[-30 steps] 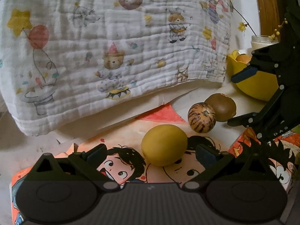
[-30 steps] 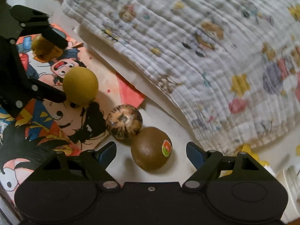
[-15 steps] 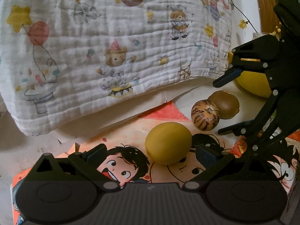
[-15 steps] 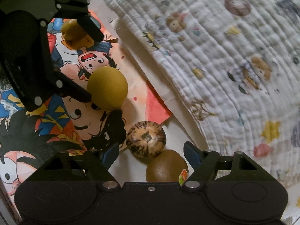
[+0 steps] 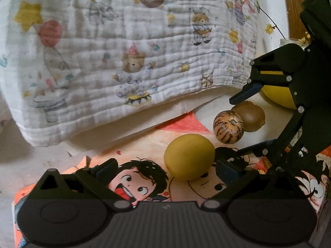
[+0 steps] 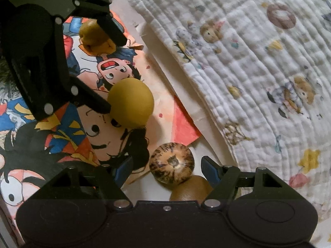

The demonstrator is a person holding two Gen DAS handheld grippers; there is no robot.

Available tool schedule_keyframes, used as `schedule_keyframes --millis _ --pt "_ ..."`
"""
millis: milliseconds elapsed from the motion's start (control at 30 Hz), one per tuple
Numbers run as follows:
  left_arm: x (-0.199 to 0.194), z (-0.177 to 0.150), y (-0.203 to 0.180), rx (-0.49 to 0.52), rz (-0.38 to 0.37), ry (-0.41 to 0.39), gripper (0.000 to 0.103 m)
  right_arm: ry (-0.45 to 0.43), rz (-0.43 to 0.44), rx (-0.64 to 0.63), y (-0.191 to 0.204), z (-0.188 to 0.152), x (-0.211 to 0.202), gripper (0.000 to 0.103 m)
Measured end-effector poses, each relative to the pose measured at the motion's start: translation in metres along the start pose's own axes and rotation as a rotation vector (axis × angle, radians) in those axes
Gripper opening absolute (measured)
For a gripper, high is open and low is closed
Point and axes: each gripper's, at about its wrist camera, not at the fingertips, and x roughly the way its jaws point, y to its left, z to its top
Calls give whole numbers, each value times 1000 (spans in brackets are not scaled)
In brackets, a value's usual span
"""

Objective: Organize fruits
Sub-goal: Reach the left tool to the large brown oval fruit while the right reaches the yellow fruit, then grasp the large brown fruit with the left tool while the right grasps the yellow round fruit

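**Right wrist view: striped fruit between my spread right claw**

Item 1, striped fruit: round, brown-streaked, low centre of the right wrist frame. It sits between the blue pads of my right gripper. The jaws have just been closing but stand spread, with a gap on each side of the fruit; I see no pad pressing it.

Item 2, brown fruit: touching the striped one from below, at the bottom edge of the frame and partly hidden by the gripper body. In the left wrist view the pair lies centre right, brown fruit behind striped fruit.

Item 3, yellow fruit: centre left, resting on the cartoon-print sheet. In the left wrist view it lies between the fingers of my left gripper, nearer the right-hand finger. Those jaws are spread wide; whether that finger touches it I cannot tell.

Item 4, a small knobbly yellow-brown fruit: upper left, partly hidden by a left gripper finger.

Item 5, yellow bowl: right edge of the left wrist frame, behind the right gripper's arm.

Item 6, animal-print blanket: folded, filling the upper right.
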Motion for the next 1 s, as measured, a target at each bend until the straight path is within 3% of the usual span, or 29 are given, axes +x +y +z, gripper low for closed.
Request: schedule_keyframes --millis 267,467,700,767,1000 --pt "-30 -10 23 21 91 -28 102 -69 63 22 5 16 4 74" --pt "-41 -23 51 -32 155 -11 102 -106 122 1 21 34 13 74" --pt "-34 -36 71 -91 157 40 102 -105 155 70 22 50 26 71" --pt "-32 -38 74 -116 151 53 100 -97 169 107 20 53 29 66" --pt "-24 -41 88 -206 134 65 92 -74 185 205 15 54 32 62"
